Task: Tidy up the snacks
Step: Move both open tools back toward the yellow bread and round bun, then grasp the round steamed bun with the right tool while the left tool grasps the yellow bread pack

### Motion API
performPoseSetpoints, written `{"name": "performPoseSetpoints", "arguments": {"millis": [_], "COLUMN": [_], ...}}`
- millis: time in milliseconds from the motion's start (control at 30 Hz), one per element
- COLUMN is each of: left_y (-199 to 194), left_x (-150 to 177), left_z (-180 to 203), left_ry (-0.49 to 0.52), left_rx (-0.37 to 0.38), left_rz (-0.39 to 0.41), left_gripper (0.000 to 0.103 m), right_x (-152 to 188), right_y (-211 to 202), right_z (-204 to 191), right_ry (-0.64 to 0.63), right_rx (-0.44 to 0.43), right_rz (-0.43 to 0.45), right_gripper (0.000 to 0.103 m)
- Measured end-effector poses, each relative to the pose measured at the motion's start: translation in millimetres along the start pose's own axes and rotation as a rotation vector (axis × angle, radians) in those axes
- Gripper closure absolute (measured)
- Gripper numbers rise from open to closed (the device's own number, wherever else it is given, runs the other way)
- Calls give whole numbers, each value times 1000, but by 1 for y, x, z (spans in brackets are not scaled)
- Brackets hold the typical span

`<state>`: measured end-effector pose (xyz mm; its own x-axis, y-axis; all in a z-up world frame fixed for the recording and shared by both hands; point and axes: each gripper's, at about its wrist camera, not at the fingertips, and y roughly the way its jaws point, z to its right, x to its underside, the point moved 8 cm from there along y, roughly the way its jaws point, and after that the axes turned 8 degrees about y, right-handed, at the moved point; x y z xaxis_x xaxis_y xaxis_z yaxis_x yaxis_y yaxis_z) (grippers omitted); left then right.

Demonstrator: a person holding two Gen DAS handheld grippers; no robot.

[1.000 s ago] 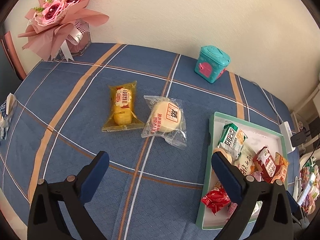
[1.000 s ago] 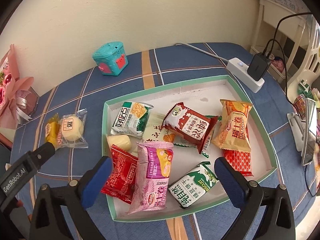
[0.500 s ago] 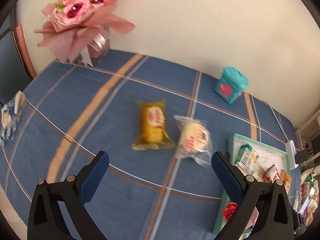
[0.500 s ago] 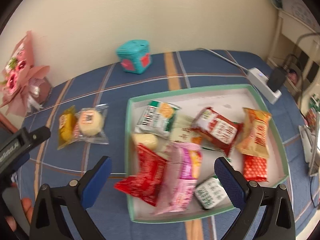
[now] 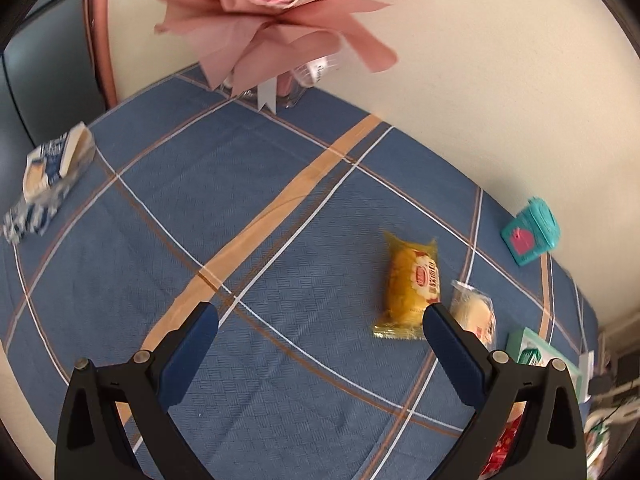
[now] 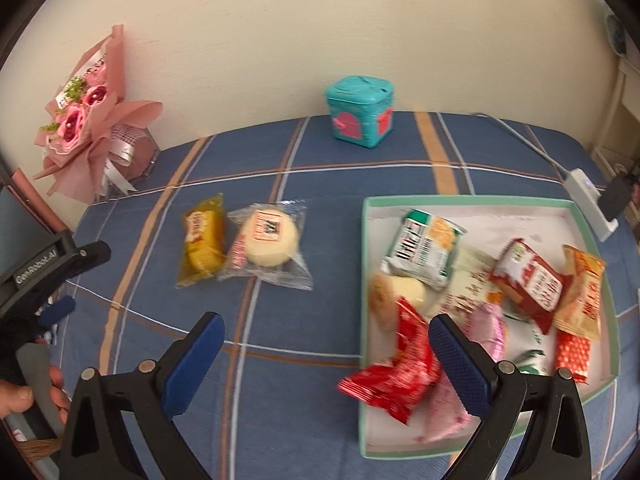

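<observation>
Left gripper (image 5: 320, 332) fingers wide apart, holding nothing; yellow cake pack (image 5: 410, 286) just inside its right finger. Right gripper (image 6: 326, 344) likewise spread and bare; red snack pack (image 6: 394, 376) touches its right finger at the tray (image 6: 464, 202) edge.

Two snack packets (image 6: 244, 246) on cloth, one tray (image 6: 472, 204), one teal box (image 6: 360, 110), one bouquet (image 6: 86, 120)

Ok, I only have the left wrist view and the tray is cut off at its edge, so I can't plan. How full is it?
Observer: The tray holds several packets, crowded toward its near side.
Operator: Anything sticking out?
Observer: A red packet overhangs the tray's near-left edge onto the cloth.
Operator: And the right hand-held gripper?
Observer: The right hand-held gripper is open and holds nothing.
</observation>
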<state>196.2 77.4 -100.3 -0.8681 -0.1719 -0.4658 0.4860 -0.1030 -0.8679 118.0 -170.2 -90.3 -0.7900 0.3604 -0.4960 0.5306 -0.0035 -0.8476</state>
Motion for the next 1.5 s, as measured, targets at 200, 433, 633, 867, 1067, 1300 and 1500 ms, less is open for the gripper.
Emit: {"name": "performPoseSetpoints", "arguments": {"millis": [200,433,633,867,1067,1300,1500], "left_y": [12,25,45,64,79,95,103], "left_x": [-6,-17,-16,-9,-1,9,14], "left_z": [12,26,35,50,62,68,73], "left_ry": [-19,16,15,26,33,42,41], "left_rx": [46,76,90,107,140,165,189], "left_rz": [-22,-6,-19,-39,-72,-108,-135], "left_gripper": [1,1,1,1,11,16,28], "right_x": [-15,-36,-49,-45,-40,-32,-30], "right_y": [8,20,43,71,86,103,106], "right_z": [-27,-44,-40,-45,-48,-41,-40], "right_ry": [10,-15,44,57,60,83,87], "right_rx": [-55,-92,-129,-177,-214,-216,-226], "right_rz": [13,39,25,-15,-35,-72,-83], "right_gripper": [0,2,10,19,21,28,35]}}
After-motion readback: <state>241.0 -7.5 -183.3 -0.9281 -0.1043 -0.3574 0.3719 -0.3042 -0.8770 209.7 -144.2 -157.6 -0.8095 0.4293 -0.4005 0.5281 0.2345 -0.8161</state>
